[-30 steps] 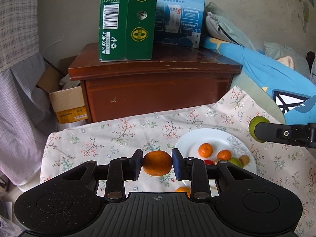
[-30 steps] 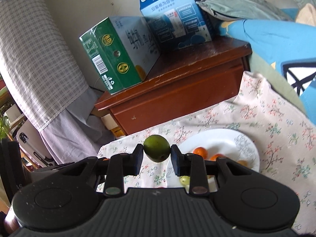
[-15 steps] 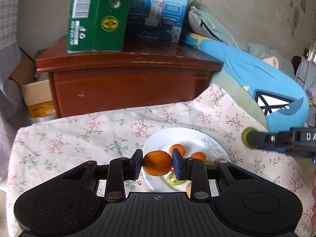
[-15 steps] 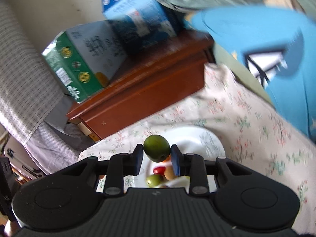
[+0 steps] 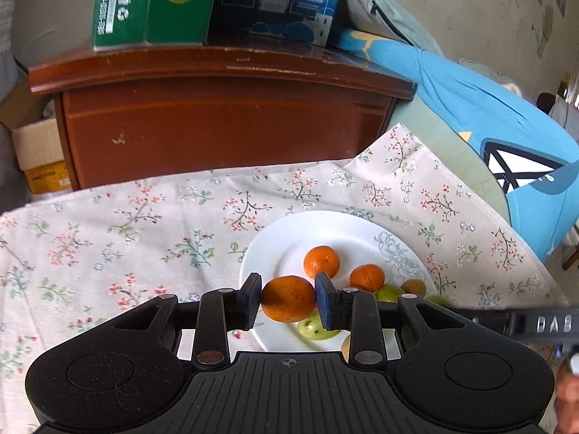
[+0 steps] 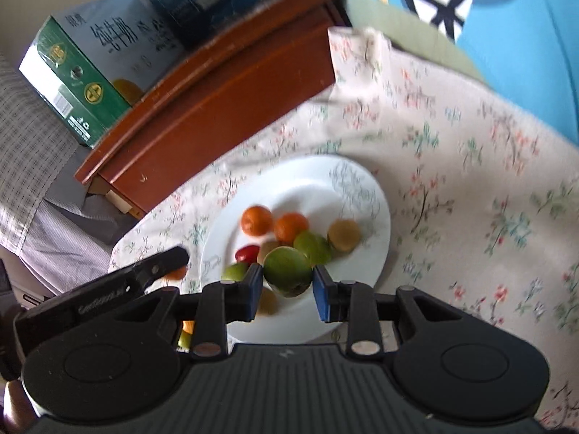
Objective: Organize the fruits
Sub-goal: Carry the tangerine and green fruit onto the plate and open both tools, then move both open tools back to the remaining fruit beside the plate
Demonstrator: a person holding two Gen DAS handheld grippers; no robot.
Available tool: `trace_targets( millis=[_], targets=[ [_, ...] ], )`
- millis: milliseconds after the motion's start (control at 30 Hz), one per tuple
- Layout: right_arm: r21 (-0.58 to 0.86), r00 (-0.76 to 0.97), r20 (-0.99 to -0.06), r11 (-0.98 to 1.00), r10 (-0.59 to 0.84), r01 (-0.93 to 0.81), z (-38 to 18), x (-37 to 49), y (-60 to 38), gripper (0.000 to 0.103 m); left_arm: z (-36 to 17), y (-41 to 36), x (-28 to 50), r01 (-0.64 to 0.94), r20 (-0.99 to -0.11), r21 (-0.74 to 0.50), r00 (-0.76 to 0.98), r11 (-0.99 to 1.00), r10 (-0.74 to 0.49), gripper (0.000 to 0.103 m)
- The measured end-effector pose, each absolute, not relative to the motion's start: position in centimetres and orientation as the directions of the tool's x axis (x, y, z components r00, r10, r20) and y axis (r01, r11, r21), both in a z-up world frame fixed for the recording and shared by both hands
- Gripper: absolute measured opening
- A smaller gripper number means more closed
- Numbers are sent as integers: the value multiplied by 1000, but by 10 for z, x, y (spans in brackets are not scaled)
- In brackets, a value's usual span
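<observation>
The left gripper (image 5: 288, 300) is gripping an orange mandarin (image 5: 288, 298) between its jaws, holding it above the near edge of the white plate (image 5: 275, 249). The right gripper (image 6: 287, 285) is clamping a green fruit (image 6: 287, 271) in its jaws, hanging over the near part of the same plate (image 6: 362, 188).

The plate is sitting on the table, which is wearing a floral cloth (image 5: 144, 231). It is carrying two small mandarins (image 6: 256, 220) side by side toward the far side, a brownish round fruit (image 6: 343, 234) to their right, a light green fruit (image 6: 313, 246) between them and the held one, a small red fruit (image 6: 247, 253) on the left, and another green fruit (image 6: 235, 271) by the left jaw. Further pieces are lying partly hidden under the grippers.

Beyond the table, a wooden cabinet (image 5: 217, 119) is bearing a green carton (image 5: 152, 3) and a blue carton (image 5: 278, 0).
</observation>
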State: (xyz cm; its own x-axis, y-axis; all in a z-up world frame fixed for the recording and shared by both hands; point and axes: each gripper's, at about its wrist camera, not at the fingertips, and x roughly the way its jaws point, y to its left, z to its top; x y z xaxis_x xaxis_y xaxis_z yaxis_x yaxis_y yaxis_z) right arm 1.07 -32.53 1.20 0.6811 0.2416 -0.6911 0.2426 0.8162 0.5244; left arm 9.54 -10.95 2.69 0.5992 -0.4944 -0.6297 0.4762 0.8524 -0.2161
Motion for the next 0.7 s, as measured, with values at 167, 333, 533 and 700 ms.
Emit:
trace_targets(
  millis=[167, 333, 533, 700],
  targets=[
    [522, 674, -700, 812, 234, 261, 4, 14, -324, 31, 18, -118, 103, 479, -634, -232, 585, 846, -505, 30],
    [524, 688, -694, 804, 211, 282, 2, 17, -327, 33, 21, -119, 103, 487, -613, -243, 594, 839, -521, 44],
    [540, 704, -673, 802, 227, 257, 7, 18, -329, 34, 45, -110, 92, 477, -585, -240, 624, 846, -518, 71],
    [544, 713, -653, 813, 253, 210, 14, 18, -325, 36, 61, -92, 82, 468, -593, -210, 637, 858, -492, 78]
  ],
)
